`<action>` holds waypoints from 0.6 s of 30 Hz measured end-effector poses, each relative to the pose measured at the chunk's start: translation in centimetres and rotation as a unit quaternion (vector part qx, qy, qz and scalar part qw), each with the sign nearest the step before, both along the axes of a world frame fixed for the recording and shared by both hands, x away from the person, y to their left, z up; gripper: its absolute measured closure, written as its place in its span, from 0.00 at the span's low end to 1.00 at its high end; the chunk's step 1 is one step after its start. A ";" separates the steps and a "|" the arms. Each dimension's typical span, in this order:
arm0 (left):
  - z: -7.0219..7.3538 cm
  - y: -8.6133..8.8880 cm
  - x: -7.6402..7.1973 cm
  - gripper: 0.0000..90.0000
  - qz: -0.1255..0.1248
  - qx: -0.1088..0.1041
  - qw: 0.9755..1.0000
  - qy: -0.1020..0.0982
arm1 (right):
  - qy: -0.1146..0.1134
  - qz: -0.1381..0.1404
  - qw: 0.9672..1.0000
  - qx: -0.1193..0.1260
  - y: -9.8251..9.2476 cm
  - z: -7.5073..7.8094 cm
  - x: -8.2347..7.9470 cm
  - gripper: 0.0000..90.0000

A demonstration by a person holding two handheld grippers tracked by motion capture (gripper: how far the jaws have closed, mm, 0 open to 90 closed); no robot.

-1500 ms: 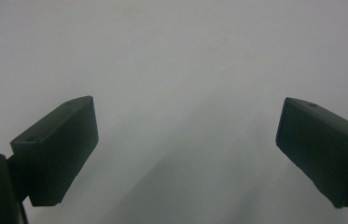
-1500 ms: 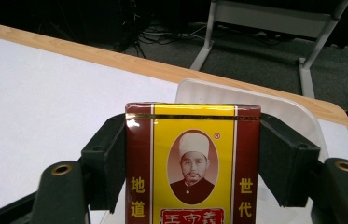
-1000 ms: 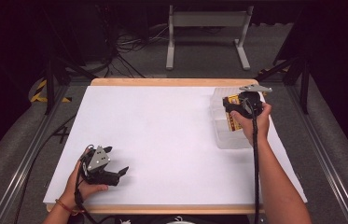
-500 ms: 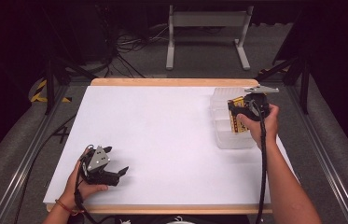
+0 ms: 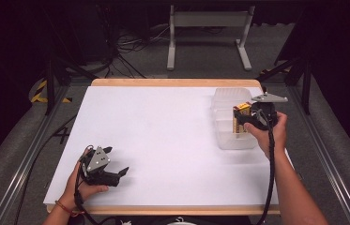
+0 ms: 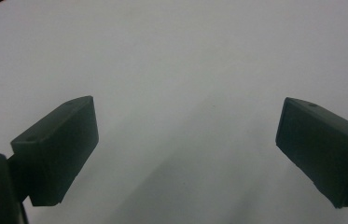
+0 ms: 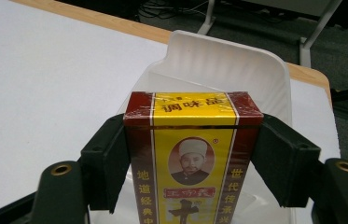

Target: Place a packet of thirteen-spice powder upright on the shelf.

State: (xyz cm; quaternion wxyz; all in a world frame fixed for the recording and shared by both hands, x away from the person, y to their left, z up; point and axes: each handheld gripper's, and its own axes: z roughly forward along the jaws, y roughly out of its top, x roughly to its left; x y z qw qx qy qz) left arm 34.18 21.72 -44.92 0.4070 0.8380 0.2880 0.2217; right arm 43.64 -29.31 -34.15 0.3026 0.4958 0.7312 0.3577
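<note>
Starting nearest the person, the left tongs (image 5: 116,174) are being held low over the near left corner of the desk (image 5: 163,140), jaws spread wide apart with nothing between them; in the left gripper view the left tongs (image 6: 185,154) are being shown over bare white surface and nothing else. No part is being played by that hand in what comes next, as it is judged, since it is lying well apart from the action.

Moving across and farther out, the right tongs (image 5: 244,123) are being kept clamped on a red and yellow box (image 5: 241,119), gripped across its two narrow sides. In the right gripper view the box (image 7: 192,158) is being presented with its long axis running straight away from the tongs (image 7: 192,154), its printed face up toward the camera and its top end pointing outward over the container.

That clear plastic container (image 5: 231,119) is being seen at the far right of the desk, directly under and beyond the box; its white scooped far wall (image 7: 227,65) is rising just past the box's end. Whether the box is being rested on the container's floor or being held just clear of it cannot be told. The relation that matters is being judged as this: box in line with the container's length, right hand the only one in reach.
</note>
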 end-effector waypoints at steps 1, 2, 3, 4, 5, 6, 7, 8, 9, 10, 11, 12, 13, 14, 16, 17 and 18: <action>0.0 0.0 0.0 0.07 0.000 0.001 1.000 0.000 | -0.001 0.001 1.000 0.000 0.0 -0.1 -0.2 0.36; 0.0 0.0 0.0 0.07 0.000 0.000 1.000 0.000 | -0.003 0.002 1.000 -0.001 0.0 -0.2 -0.3 0.36; 0.0 0.0 0.0 0.07 0.000 0.000 1.000 0.000 | -0.002 0.002 1.000 0.000 0.0 -0.2 -0.5 0.36; 0.0 0.0 0.0 0.07 0.000 -0.001 1.000 0.000 | 0.000 0.004 1.000 -0.001 0.0 -0.3 -0.6 0.36; 0.0 0.0 0.0 0.07 0.001 -0.002 1.000 -0.001 | -0.002 0.005 1.000 -0.001 0.0 -0.5 -0.8 0.36; 0.0 0.0 0.0 0.07 0.001 -0.002 1.000 -0.001 | -0.005 0.005 1.000 -0.004 -0.1 -0.6 -0.9 0.36; 0.1 0.1 0.0 0.07 0.002 -0.004 1.000 -0.001 | -0.005 0.006 1.000 -0.005 0.0 -0.7 -1.1 0.36; 0.1 0.1 0.0 0.07 0.002 -0.004 1.000 -0.001 | -0.009 0.008 1.000 -0.008 0.0 -0.8 -1.2 0.36; 0.1 0.1 -0.1 0.07 0.002 -0.004 1.000 -0.002 | -0.009 0.007 1.000 -0.009 0.0 -0.8 -1.3 0.36; 0.1 0.1 -0.1 0.07 0.002 -0.004 1.000 -0.002 | -0.011 0.007 1.000 -0.008 -0.1 -0.9 -1.4 0.36; 0.1 0.1 0.0 0.07 0.001 -0.003 1.000 -0.003 | -0.012 0.009 1.000 -0.007 -0.1 -0.9 -1.5 0.36; 0.1 0.1 -0.1 0.07 0.002 -0.005 1.000 -0.003 | -0.013 0.012 1.000 -0.007 -0.2 -1.0 -1.5 0.36; 0.1 0.1 -0.1 0.07 0.002 -0.005 1.000 -0.003 | -0.013 0.012 1.000 -0.007 -0.2 -1.0 -1.5 0.36; 0.1 0.1 -0.1 0.07 0.003 -0.006 1.000 -0.003 | -0.013 0.013 1.000 -0.007 -0.2 -1.0 -1.6 0.36; 0.2 0.2 -0.1 0.07 0.003 -0.006 1.000 -0.004 | -0.015 0.015 1.000 -0.007 -0.3 -1.1 -1.8 0.36; 0.2 0.2 -0.1 0.07 0.003 -0.007 1.000 -0.004 | -0.014 0.015 1.000 -0.008 -0.3 -1.2 -1.9 0.36; 0.2 0.2 -0.1 0.07 0.004 -0.008 1.000 -0.005 | -0.015 0.016 1.000 -0.011 -0.3 -1.3 -1.9 0.36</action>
